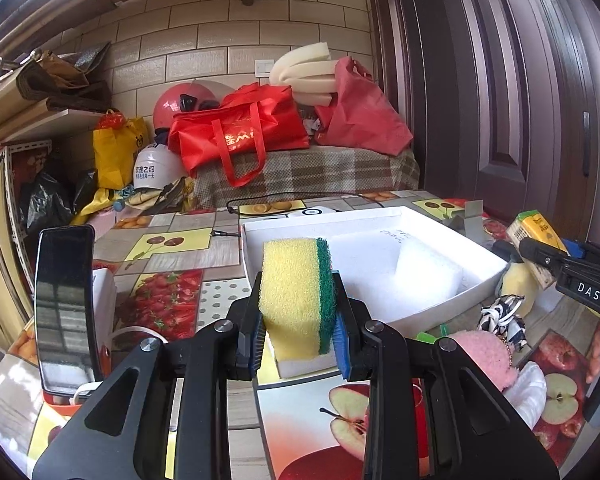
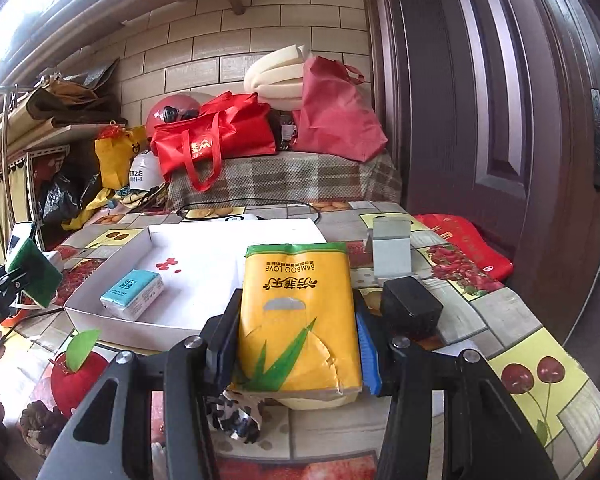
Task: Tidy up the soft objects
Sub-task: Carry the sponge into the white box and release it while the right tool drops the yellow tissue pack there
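Observation:
My left gripper (image 1: 298, 336) is shut on a yellow sponge with a green scouring side (image 1: 296, 292), held upright above the table just in front of a shallow white box (image 1: 452, 304). The sponge also shows at the left of the right wrist view (image 2: 40, 276). My right gripper (image 2: 296, 344) is shut on a yellow tissue pack printed BAMBOO LOVE (image 2: 298, 312), held beside the box's near right part. The pack shows in the left wrist view (image 1: 536, 236). A small blue tissue pack (image 2: 133, 293) lies inside the box (image 2: 112, 252).
On the fruit-print tablecloth: a red plush apple (image 2: 78, 376), a pink fluffy item (image 1: 486, 354), a black-and-white fabric piece (image 2: 236, 416), a black block (image 2: 410, 306), a grey metal stand (image 2: 392, 250), a phone (image 1: 64, 304) on a holder. Bags and helmets are piled behind.

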Demonstrator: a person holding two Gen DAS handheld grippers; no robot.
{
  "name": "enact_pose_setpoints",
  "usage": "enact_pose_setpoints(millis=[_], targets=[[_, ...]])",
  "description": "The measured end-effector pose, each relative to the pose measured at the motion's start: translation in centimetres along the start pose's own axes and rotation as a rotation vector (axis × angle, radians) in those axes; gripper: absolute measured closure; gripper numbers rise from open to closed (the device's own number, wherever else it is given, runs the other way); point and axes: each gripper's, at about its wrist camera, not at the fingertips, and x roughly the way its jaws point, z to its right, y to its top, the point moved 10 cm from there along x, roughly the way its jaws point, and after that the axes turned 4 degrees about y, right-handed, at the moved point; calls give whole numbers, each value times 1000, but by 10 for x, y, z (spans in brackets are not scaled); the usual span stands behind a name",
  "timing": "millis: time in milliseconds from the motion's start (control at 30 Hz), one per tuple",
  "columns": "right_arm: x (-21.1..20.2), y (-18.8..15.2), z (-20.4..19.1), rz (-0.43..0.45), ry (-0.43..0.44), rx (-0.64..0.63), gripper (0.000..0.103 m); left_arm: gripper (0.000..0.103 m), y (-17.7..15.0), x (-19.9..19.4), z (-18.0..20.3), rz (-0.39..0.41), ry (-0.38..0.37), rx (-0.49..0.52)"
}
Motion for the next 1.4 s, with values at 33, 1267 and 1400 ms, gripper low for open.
enact_pose_setpoints(millis=[33, 1267, 1400], targets=[[3, 1, -3, -1, 2, -4, 54, 76, 1, 3, 4, -3, -1, 3], [88, 21, -23, -60, 4, 61, 53, 76, 14, 97, 45, -142, -8, -29], [99, 20, -21, -90, 5, 84, 53, 76, 10, 109, 54, -185, -11, 9]])
